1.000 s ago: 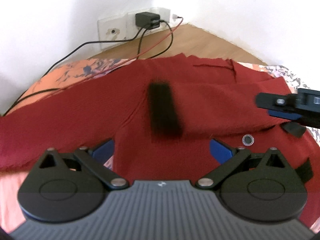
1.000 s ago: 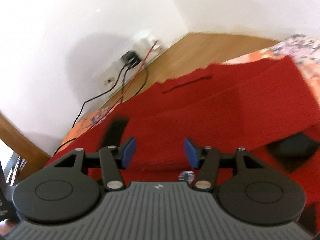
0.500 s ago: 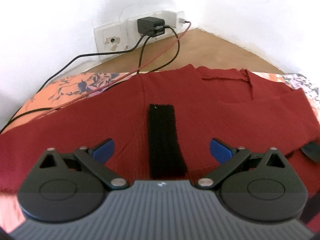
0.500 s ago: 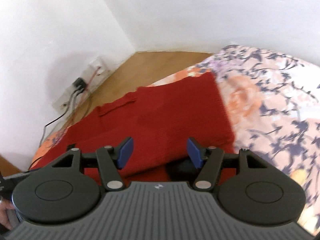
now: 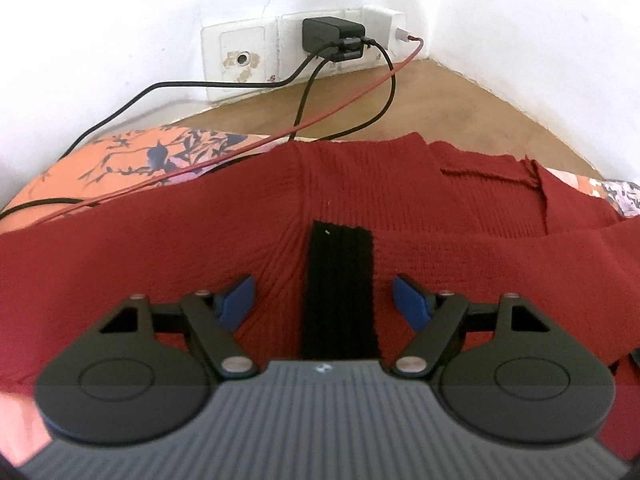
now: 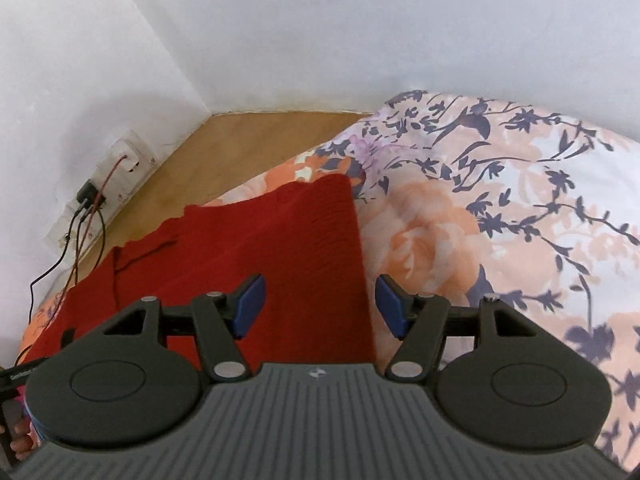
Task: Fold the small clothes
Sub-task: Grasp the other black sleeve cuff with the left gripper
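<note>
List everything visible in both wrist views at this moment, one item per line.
Knit garment: one, dark red, spread flat on the bed.
Black strip: one, on the garment, between the left fingers.
Bedsheet: one, floral peach and white, under the garment.
Wall sockets: one white row, low on the wall.
Charger: one, black, plugged in.
Cables: two black, one red, trailing onto the bed.
Floor: brown, beside the bed.
Left hand-held gripper: open, over the garment.
Right hand-held gripper: open, over the garment's right edge.

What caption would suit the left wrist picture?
Open left gripper above a black ribbed strip on a dark red knitted garment spread over a floral bedsheet.
</note>
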Motion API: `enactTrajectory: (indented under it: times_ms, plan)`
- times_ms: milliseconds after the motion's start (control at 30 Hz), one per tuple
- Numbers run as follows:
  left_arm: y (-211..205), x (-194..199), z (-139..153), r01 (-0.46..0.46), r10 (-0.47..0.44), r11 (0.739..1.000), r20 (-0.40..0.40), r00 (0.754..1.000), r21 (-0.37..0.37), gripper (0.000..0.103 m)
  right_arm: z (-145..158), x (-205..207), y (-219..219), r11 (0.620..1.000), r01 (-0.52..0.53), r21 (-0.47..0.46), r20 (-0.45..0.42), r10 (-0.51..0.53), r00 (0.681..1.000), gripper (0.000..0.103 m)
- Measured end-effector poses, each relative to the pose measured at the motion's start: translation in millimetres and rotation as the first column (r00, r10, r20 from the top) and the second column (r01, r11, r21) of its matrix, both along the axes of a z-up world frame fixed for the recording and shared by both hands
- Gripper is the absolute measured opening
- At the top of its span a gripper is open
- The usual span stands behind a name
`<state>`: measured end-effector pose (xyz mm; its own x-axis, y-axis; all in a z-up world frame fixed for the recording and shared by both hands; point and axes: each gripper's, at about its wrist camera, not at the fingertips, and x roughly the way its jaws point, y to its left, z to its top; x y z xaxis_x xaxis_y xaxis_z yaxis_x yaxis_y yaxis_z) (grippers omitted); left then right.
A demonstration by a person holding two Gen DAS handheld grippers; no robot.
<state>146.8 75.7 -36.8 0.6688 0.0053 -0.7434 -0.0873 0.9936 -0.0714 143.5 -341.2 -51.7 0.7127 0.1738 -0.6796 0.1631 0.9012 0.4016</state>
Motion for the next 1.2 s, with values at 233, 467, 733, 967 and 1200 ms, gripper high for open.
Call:
enactTrajectory:
  times_ms: [233, 467, 733, 967, 1200]
  plan:
    - [-2.1, -0.2, 6.7, 0.000, -0.001, 1.000, 0.054, 0.999, 0.019, 0.005, -6.3, 11.3, 4.4, 1.000, -0.017, -0.002, 0.013, 0.017, 1.000, 0.068]
    - [4.0, 3.9, 27.4, -0.022, 0.023, 1.000, 0.140, 0.990, -0.009, 0.004, -2.3, 16.1, 7.3, 1.000, -0.005, -0.010, 0.067, 0.006, 0.998, 0.044]
    - [4.3, 21.9, 2.1, -0.009, 0.008, 1.000, 0.057, 0.998, 0.025, 0.005, 0.4, 16.7, 16.6, 0.990, 0.010, -0.140, 0.095, 0.003, 0.995, 0.015]
    - [0.6, 15.9, -0.6, -0.003, 0.001, 0.999, 0.063, 0.998, 0.036, 0.010, -8.0, 21.6, 21.3, 0.980, 0.015, -0.199, 0.047, -0.005, 0.999, 0.038]
    - [14.2, -6.5, 21.2, -0.026, 0.027, 0.999, 0.038, 0.999, -0.044, 0.047, 18.2, -2.9, 20.9, 0.994, 0.023, -0.108, 0.067, -0.016, 0.998, 0.060]
